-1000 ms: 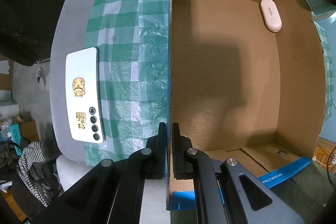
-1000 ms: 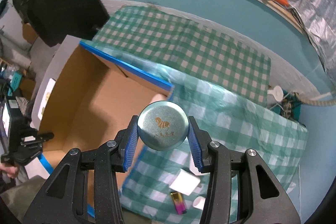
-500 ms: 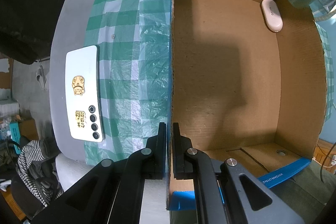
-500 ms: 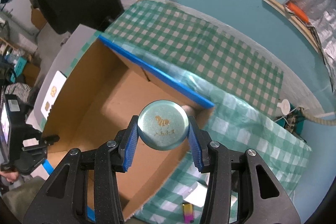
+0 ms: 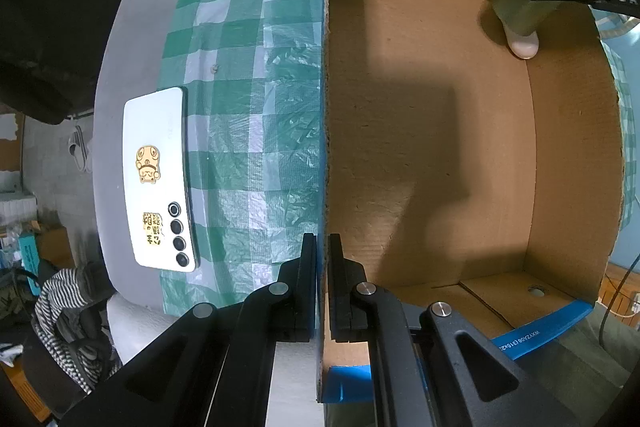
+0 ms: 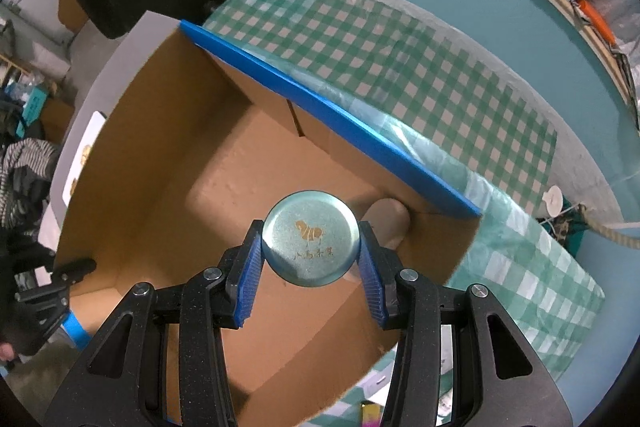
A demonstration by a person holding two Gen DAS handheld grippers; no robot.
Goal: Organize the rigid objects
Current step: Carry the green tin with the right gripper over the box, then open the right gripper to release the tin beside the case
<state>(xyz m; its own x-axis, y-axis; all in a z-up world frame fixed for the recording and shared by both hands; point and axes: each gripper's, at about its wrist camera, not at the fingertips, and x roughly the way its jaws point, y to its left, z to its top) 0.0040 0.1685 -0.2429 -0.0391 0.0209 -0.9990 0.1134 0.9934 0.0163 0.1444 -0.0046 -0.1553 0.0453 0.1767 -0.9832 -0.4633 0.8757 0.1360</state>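
Brown corrugated cardboard box (image 6: pixel 168 163): plain tan inside, bright blue tape on top rims.
Round pale-teal metal tin (image 6: pixel 311 243), over box interior: gold animal emblem, gold lettering on lid.
Pale pink-white oval case (image 5: pixel 522 45), in box corner: plain.
Green-and-white checked plastic tablecloth (image 5: pixel 248 115), beside and behind box.
White slim smartphone (image 5: pixel 158 179), on grey table edge beside box: two gold stickers, black camera lenses.
Black-and-white striped cloth (image 5: pixel 64 311), beyond phone.
Right gripper fingers: blue ribbed pads (image 6: pixel 250 281), black arms.

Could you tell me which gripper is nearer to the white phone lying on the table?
Left. The left gripper is clamped on the box wall just across the checked cloth from the phone. The right gripper holds a round tin over the box's far corner.
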